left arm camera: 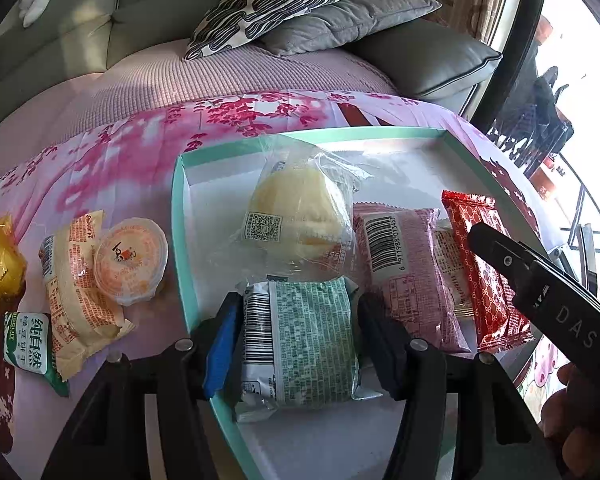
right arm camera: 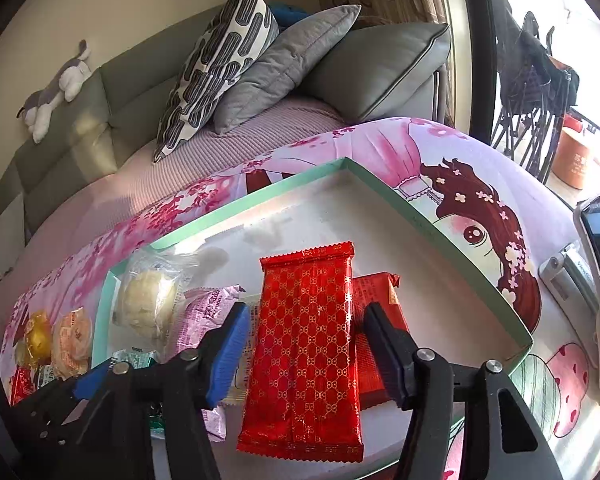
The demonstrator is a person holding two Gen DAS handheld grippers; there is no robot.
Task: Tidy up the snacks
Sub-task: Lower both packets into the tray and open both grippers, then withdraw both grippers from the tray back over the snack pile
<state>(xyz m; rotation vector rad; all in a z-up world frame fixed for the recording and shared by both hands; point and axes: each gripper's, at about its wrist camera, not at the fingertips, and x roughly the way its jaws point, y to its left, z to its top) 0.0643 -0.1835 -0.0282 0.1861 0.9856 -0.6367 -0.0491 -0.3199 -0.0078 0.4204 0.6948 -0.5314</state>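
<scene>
Green print covers the snack packet point(left arm camera: 312, 344) lying between the pads of the left hand-held gripper point(left arm camera: 296, 340); the fingers stand apart, and whether the pads still touch the wrapper is hard to make out. The packet lies inside the mint-rimmed white box point(left arm camera: 178, 216), near its front left corner. In the right wrist view the right hand-held gripper point(right arm camera: 304, 356) also stands spread, with clear gaps either side of the red patterned packet point(right arm camera: 304, 352) lying in the box.

Only the left view shows the barcode on the pink packet point(left arm camera: 404, 276) and the loose snacks outside the box on the tabletop: an orange jelly cup point(left arm camera: 130, 266), a beige wrapper point(left arm camera: 76, 300), a gold-wrapped sweet point(left arm camera: 2, 260). Only the right view shows a second red packet point(right arm camera: 376, 308) half hidden under the patterned one.

A clear-wrapped bun point(left arm camera: 300, 220) sits further in. The back half of the box is bare white floor, its far corner point(right arm camera: 346, 164) open. Beyond the floral cloth point(left arm camera: 120, 152) is a sofa with a patterned cushion point(right arm camera: 216, 68).
</scene>
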